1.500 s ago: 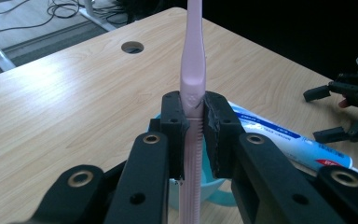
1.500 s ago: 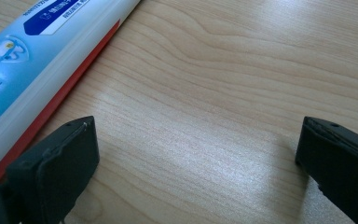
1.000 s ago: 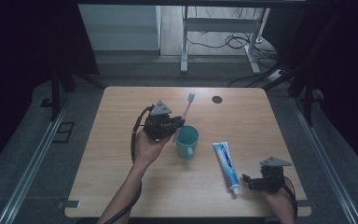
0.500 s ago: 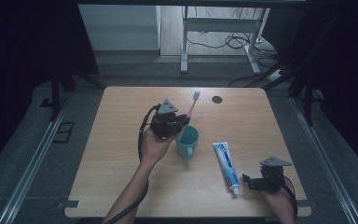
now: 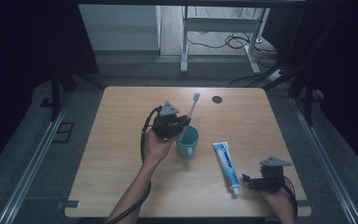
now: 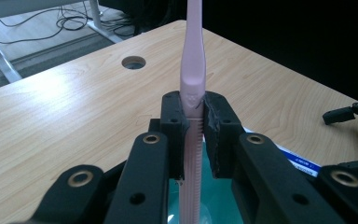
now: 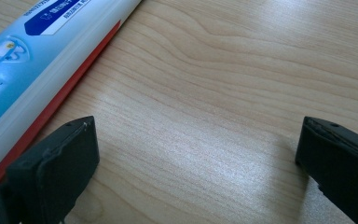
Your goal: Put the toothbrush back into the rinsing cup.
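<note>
Left claw [image 5: 181,125] clamped tight on my pink toothbrush [image 6: 192,70], handle pinched between both jaws, bristle end pointing up and away over the table [image 5: 121,177]. Its lower end hangs right above the teal cup [image 5: 188,141]. Right claw [image 5: 254,181] rests low by the near edge, jaws spread wide, gripping nothing, toothpaste tube [image 5: 226,164] lying just beside it.

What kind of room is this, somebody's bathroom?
Probably a lab or recording workspace: a bare wooden table ringed by dark curtains, loose cables on the floor behind, and handheld grippers working a toothbrush over a cup.
</note>
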Available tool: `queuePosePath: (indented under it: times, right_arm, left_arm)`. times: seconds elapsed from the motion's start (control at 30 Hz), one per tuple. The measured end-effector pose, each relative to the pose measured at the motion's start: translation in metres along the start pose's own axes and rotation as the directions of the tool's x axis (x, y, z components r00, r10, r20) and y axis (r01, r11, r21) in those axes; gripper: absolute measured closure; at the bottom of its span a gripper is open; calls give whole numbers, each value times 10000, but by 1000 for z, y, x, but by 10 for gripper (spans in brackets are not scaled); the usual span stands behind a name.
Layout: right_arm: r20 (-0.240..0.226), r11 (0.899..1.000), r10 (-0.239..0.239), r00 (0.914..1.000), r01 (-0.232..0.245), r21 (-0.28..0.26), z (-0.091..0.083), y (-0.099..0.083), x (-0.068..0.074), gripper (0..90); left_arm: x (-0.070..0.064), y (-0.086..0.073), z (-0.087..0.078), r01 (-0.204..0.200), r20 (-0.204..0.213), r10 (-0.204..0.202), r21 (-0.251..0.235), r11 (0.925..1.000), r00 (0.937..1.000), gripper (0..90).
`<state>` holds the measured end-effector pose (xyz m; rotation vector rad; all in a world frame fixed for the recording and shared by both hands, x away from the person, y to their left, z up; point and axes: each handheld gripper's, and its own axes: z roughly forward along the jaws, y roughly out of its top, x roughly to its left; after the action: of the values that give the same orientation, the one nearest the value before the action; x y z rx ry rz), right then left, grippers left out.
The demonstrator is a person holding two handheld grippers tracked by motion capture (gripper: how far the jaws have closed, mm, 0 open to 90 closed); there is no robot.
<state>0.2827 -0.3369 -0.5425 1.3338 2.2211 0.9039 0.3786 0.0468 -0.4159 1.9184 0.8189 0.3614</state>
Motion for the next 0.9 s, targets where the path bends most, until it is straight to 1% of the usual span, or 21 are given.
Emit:
queuePosePath:
  times: [0.3,0.73,0.9]
  right_arm:
    - [-3,10000,-2,10000,2,-3,0,0,0,0]
    - [3,10000,10,10000,-10,5,0,0,0,0]
    - [-8,10000,26,10000,-26,8,0,0,0,0]
  left_arm:
    - [-3,-8,5,-81,-57,81,21,10000,10000,791]
    - [-2,-23,11,192,35,-192,48,9998,9998,791]
    - [-3,-27,13,149,28,-149,140,9998,9999,790]
